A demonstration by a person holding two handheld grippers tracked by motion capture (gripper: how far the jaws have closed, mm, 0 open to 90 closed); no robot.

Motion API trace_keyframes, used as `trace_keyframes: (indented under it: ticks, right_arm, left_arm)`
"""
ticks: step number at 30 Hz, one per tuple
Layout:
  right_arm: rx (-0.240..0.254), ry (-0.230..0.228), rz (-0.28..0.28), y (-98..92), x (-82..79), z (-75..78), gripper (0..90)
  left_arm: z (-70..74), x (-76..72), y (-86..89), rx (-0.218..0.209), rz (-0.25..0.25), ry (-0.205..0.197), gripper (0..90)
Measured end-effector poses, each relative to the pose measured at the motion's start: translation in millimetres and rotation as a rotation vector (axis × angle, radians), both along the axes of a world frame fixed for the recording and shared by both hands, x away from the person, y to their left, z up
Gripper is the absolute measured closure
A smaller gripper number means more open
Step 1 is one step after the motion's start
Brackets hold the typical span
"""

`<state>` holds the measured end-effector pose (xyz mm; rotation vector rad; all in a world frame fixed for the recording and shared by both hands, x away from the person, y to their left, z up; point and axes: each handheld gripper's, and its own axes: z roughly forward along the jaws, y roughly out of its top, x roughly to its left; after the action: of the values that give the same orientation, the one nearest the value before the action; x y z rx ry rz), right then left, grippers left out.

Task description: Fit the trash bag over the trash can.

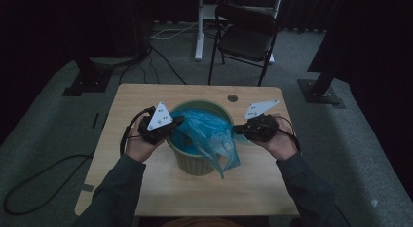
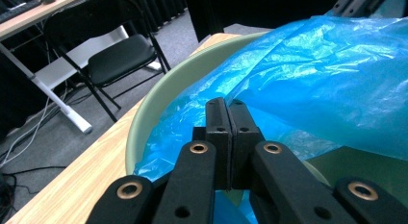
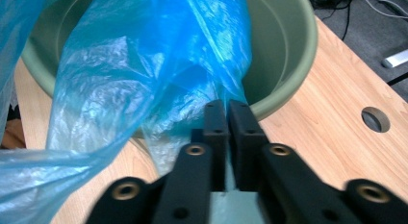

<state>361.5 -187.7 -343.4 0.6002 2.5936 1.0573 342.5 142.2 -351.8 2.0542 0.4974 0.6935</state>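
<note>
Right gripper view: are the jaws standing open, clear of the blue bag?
No: the right gripper has its jaws pressed together on the blue bag at the green bin rim.

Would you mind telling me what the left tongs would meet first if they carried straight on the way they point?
Most likely the blue plastic bag they already pinch: the left tongs point into it, over the green bin.

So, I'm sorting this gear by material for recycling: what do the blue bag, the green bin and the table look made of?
Blue bag: thin glossy plastic film, translucent and crinkled. Green bin: probably moulded plastic, smooth matte wall. Table: light wood-grain top, possibly laminate.
</note>
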Motion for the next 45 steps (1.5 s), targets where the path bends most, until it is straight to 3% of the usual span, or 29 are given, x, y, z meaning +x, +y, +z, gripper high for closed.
trace_keyframes:
  ticks: [8, 34, 36, 40, 45]
  right_arm:
    - [0.019, 0.013, -0.007, -16.5, -2.9, 3.2, 90.0]
    - [0.006, 0.04, -0.037, -54.4, -11.9, -0.4, 90.0]
    - [0.019, 0.048, -0.025, -55.6, -12.5, -0.4, 89.7]
    - [0.069, 0.029, 0.021, -52.9, -17.6, 6.0, 77.6]
    - [0.104, 0.007, 0.062, -45.5, -22.7, 14.5, 73.3]
  left_arm:
    - [-2.4, 0.1, 11.5, -0.002, 0.026, 0.007, 89.4]
    - [-13.0, 6.1, 46.9, -0.036, 0.125, 0.032, 89.5]
    - [-13.1, 5.6, 46.0, -0.035, 0.124, 0.03, 89.5]
    - [-12.5, 4.7, 40.9, -0.027, 0.113, 0.027, 89.5]
    - [-12.3, 5.4, 35.3, -0.026, 0.102, 0.025, 89.4]
